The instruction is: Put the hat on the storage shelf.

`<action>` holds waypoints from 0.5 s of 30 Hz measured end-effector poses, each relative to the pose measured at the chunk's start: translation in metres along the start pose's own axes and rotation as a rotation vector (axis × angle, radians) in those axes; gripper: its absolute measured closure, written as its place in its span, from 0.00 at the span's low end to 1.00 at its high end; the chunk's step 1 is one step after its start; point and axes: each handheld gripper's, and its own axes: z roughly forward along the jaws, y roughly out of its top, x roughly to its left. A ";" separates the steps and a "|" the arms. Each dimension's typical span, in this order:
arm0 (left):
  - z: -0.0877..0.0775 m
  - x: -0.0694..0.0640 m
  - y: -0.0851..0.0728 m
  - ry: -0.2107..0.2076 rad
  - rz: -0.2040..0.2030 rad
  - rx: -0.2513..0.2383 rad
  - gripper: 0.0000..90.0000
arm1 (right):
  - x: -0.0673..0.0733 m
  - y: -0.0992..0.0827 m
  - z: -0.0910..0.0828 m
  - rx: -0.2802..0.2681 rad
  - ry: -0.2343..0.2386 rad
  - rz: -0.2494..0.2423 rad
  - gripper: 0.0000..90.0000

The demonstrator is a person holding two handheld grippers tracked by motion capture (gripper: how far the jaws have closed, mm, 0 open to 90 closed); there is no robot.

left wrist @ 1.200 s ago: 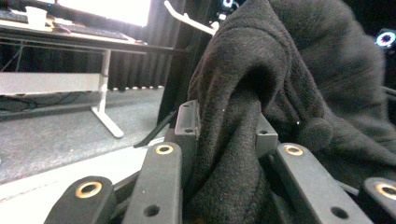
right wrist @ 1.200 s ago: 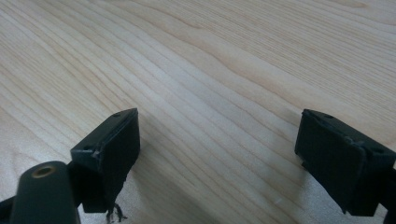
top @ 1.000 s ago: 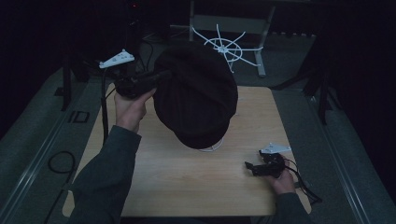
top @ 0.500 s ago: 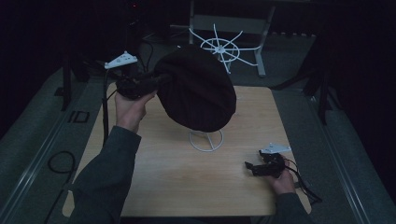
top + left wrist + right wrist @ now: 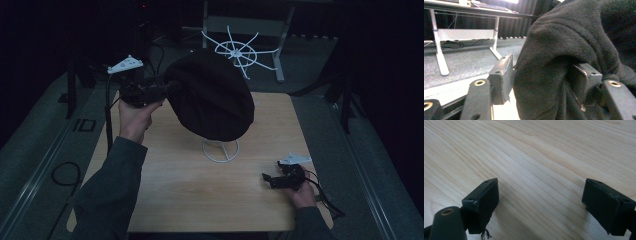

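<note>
**On the white wire stand, a dark hat, left jaws parted around its edge**

Above the middle of the wooden table [image 5: 165,200]: dark fleece hat [image 5: 212,97], draped over the top of a white wire stand [image 5: 220,150], ring base of the stand flat on the wood beneath. At the hat's left edge: left gripper [image 5: 167,89], raised level in the person's left hand [image 5: 134,111], jaws just opening, a fold of the hat [image 5: 564,62] between them. In the left gripper view: one pad just clear of the cloth, the other tucked into the fold, contact there hard to judge. At the table's near right corner: right gripper [image 5: 267,180], low on the wood in the right hand [image 5: 302,192], well apart from the hat. In the right gripper view: jaws spread wide, bare wood grain between. Beyond the table's far edge: a white spoked wire frame [image 5: 239,50] near a pale desk leg.
</note>
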 end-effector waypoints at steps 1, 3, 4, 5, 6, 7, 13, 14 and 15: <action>-0.001 0.000 0.000 0.001 0.004 -0.001 0.44 | 0.000 0.000 0.000 -0.001 0.000 -0.001 0.15; -0.002 0.000 -0.001 0.001 0.001 -0.013 0.43 | 0.000 0.000 0.000 0.000 0.000 0.000 0.15; -0.004 0.002 -0.003 -0.005 -0.010 -0.017 0.43 | 0.000 0.000 0.000 0.000 0.000 0.000 0.15; -0.005 0.003 -0.004 -0.004 -0.012 -0.020 0.42 | 0.000 0.000 0.000 0.000 0.000 0.000 0.15; -0.006 0.004 -0.005 -0.002 -0.013 -0.021 0.41 | 0.000 0.000 0.000 0.000 0.000 0.000 0.15; -0.008 0.005 -0.006 -0.004 -0.016 -0.024 0.41 | 0.000 0.000 0.000 0.000 0.000 0.000 0.15; -0.019 0.004 -0.005 0.002 -0.002 -0.032 0.38 | 0.000 0.000 0.000 0.000 0.000 0.000 0.15; -0.021 0.004 -0.005 0.003 0.003 -0.034 0.37 | 0.000 0.000 0.000 0.000 0.000 0.000 0.15; -0.023 0.004 -0.005 0.005 0.005 -0.035 0.37 | 0.000 0.000 0.000 0.000 0.000 0.000 0.15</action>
